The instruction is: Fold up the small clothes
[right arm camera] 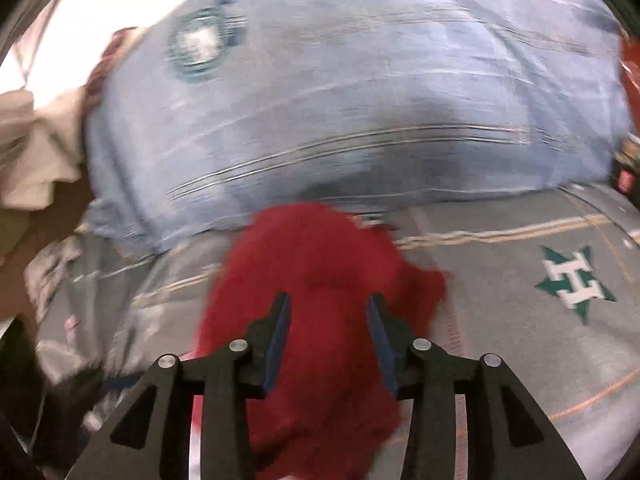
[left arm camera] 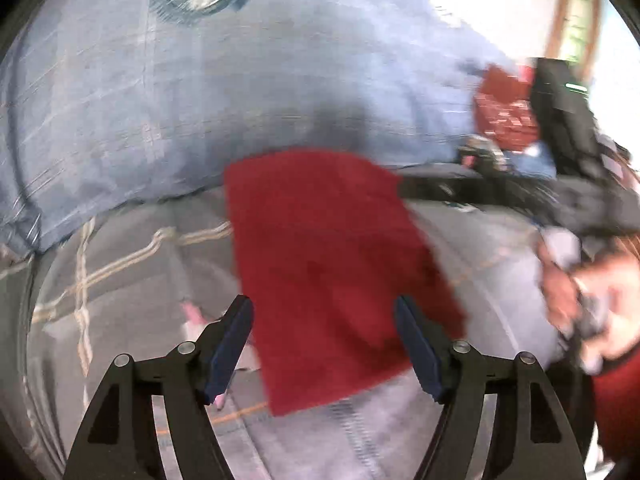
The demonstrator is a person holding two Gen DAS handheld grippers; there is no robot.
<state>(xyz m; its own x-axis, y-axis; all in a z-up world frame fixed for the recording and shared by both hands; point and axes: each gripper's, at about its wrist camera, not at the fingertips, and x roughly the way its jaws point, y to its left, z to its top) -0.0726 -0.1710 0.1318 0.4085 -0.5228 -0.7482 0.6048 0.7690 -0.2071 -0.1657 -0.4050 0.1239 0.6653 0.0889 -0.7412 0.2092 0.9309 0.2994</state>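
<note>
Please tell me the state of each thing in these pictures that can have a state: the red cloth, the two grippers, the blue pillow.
red cloth: lying flat on the grey bedsheet, looks folded, in neither gripper's grip.
left gripper: open wide, jaws apart above the cloth.
right gripper: partly open, nothing pinched between the pads.
blue pillow: lying on the bed behind the cloth, untouched.

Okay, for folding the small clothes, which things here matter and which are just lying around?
In the job:
- red cloth, lying flat
- left gripper, open over it
- right gripper, open over it

Lying about:
- blue pillow
- grey bedsheet with star logo
- beige fabric
</note>
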